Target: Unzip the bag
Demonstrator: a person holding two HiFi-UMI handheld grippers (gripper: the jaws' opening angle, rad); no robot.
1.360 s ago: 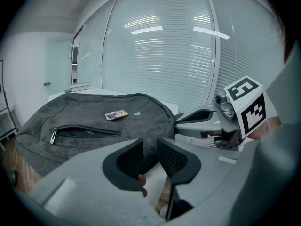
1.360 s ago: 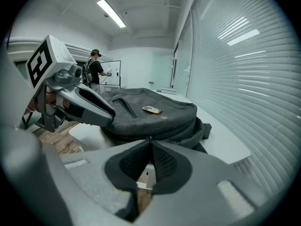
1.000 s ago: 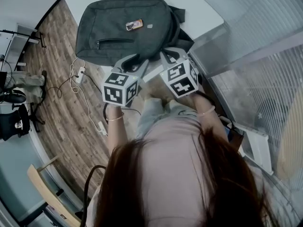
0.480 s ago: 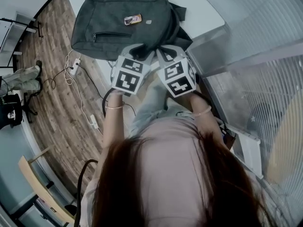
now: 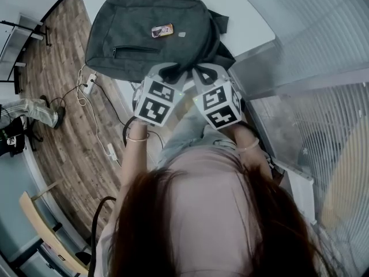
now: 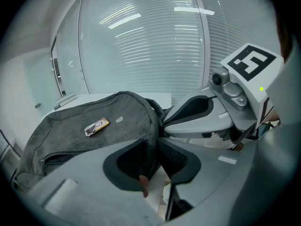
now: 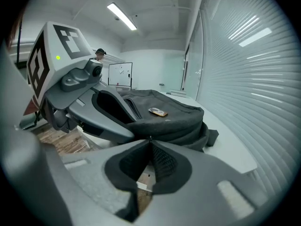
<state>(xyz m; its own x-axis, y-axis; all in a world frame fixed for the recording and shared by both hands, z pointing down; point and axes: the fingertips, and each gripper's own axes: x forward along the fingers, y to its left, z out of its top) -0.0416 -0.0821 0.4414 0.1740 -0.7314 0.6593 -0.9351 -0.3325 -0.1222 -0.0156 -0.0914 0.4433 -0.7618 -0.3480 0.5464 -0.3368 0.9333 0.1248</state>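
- White table [image 5: 242, 16] over a wood floor [image 5: 69, 74], with slatted glass walls past the table's far and right sides.
- On the table lies the bag [image 5: 153, 36], a grey backpack with its front up. Its near end is at the table's near edge and its straps [image 5: 222, 39] spill toward the table's right side.
- Left gripper [image 6: 153, 141], at the table's near edge: its jaws have just been closing, and the bag's rim fold sits clamped between the pads.
- Right gripper [image 7: 150, 141], also at the table's near edge, is pinched fully together with its tips against the bag's seam. Whether a zip pull is caught there is too small to tell.
- Step in hand, as I judge it: bracing the bag and getting hold of the main zip. No opening shows, so the unzipping is not yet begun.
- The next move likely calls for the left to keep the fabric taut while the right drags along the zip track. A slack fold could jam the slider.
- Only the head view shows both marker cubes side by side, and cables [image 5: 95, 114] on the floor left of the table.
- Only the left gripper view shows the fabric inside the grip.
- Only the right gripper view shows a whiteboard [image 7: 120, 74] and a person [image 7: 99, 53] far beyond the table.
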